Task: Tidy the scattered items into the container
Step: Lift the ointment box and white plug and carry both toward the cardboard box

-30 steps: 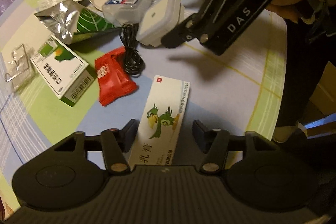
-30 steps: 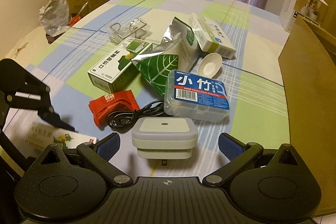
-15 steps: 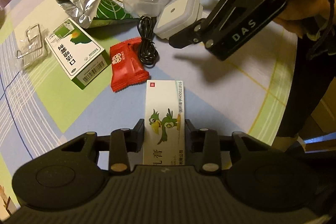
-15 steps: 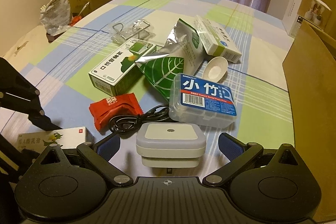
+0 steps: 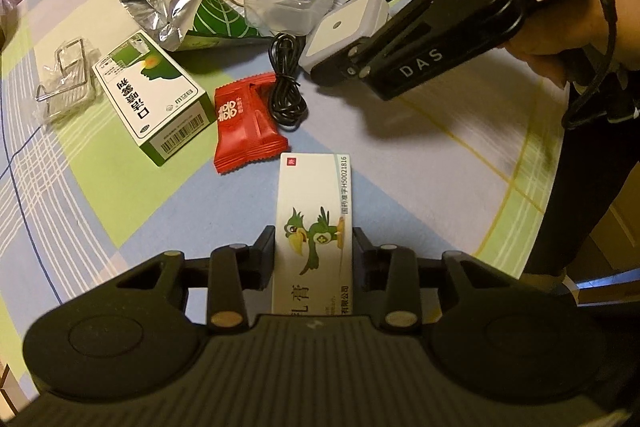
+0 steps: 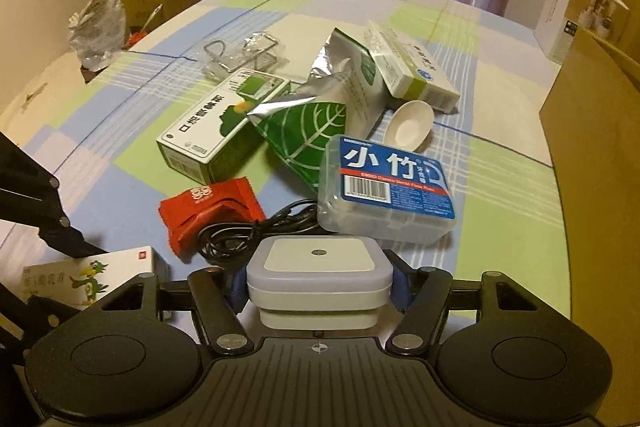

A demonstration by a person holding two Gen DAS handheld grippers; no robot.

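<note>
A long white carton with a green parrot (image 5: 312, 211) lies on the checked tablecloth, and my left gripper (image 5: 314, 255) is shut on its near end, one finger on each long side. My right gripper (image 6: 319, 287) straddles a white square plug adapter (image 6: 318, 259). Its jaws are closing, and the blue pads (image 6: 239, 287) touch the adapter's two sides. In the left wrist view the same adapter (image 5: 344, 27) sits between the right gripper's fingers, a hand behind it. The brown cardboard box (image 6: 592, 187) stands at the table's right edge.
Behind the adapter lie a coiled black cable (image 5: 286, 87), a red sachet (image 5: 244, 123), a clear floss case with a blue label (image 6: 392, 183), a foil leaf pouch (image 6: 312, 123), a white spoon (image 6: 412, 125), two medicine cartons (image 5: 152, 99) (image 6: 416, 67) and a bagged wire hook (image 5: 66, 79).
My left gripper closed onto the parrot carton, which turned to lie straight between its fingers. My right gripper's wide jaws came in against the adapter's sides.
</note>
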